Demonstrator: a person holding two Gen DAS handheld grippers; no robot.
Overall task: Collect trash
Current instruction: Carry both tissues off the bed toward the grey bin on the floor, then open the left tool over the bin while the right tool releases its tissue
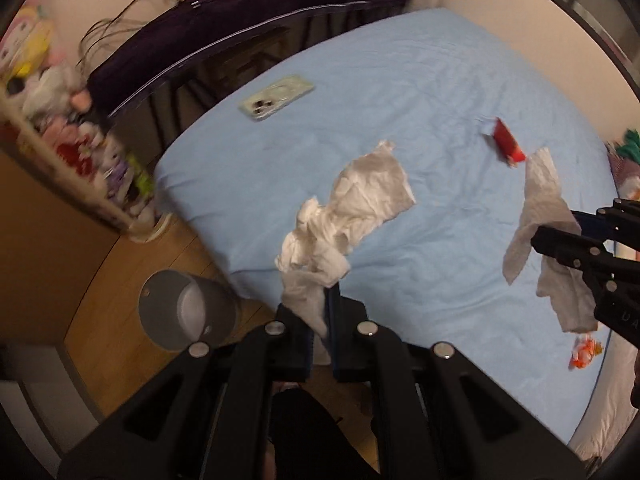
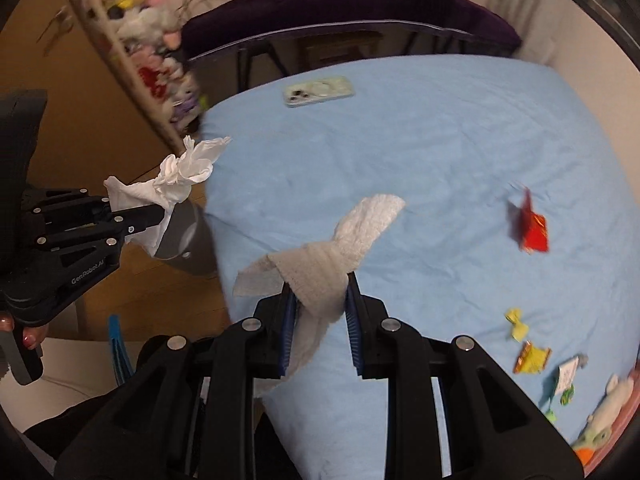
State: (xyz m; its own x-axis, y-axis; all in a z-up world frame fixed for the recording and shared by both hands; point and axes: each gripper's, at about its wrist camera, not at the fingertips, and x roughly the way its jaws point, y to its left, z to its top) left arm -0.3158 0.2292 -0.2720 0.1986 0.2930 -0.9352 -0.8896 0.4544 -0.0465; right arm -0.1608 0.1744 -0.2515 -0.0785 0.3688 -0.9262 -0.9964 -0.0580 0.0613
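My left gripper (image 1: 320, 308) is shut on a crumpled white tissue (image 1: 352, 204), held above the edge of the blue bed (image 1: 400, 92); it also shows in the right wrist view (image 2: 160, 216). My right gripper (image 2: 320, 300) is shut on a white paper towel (image 2: 352, 236), seen in the left wrist view too (image 1: 540, 208). A grey trash bin (image 1: 184, 312) stands on the wooden floor beside the bed. A red wrapper (image 2: 530, 226), a yellow wrapper (image 2: 516, 322) and an orange-yellow wrapper (image 2: 532, 358) lie on the bed.
A phone (image 1: 276, 98) lies on the bed's far side. A dark purple suitcase (image 1: 240, 28) stands behind the bed. A shelf of plush toys (image 1: 68, 120) is at left. A plush toy (image 2: 608, 408) and small scraps lie at the bed's right edge.
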